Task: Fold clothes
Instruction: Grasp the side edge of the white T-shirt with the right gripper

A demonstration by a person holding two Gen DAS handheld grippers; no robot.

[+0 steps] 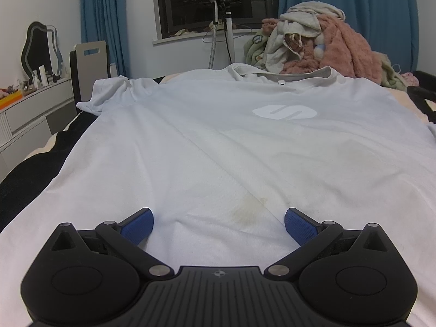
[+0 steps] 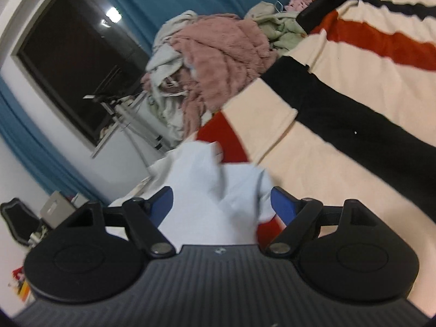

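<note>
A pale blue T-shirt [image 1: 218,141] lies spread flat on the bed, collar at the far end, with a white logo [image 1: 284,112] on the chest and a brownish stain near the hem. My left gripper [image 1: 219,222] is open, low over the shirt's near hem, blue pads on either side of the stain. In the right wrist view, my right gripper [image 2: 222,204] is open, with a bunched part of the same pale blue shirt [image 2: 215,190] lying between its fingers above the striped blanket. That view is tilted and blurred.
A pile of unfolded clothes [image 1: 313,43], pink and green and beige, sits at the far end of the bed; it shows in the right wrist view too [image 2: 215,62]. A striped blanket [image 2: 354,114] covers the bed. A white dresser [image 1: 30,109] stands at left.
</note>
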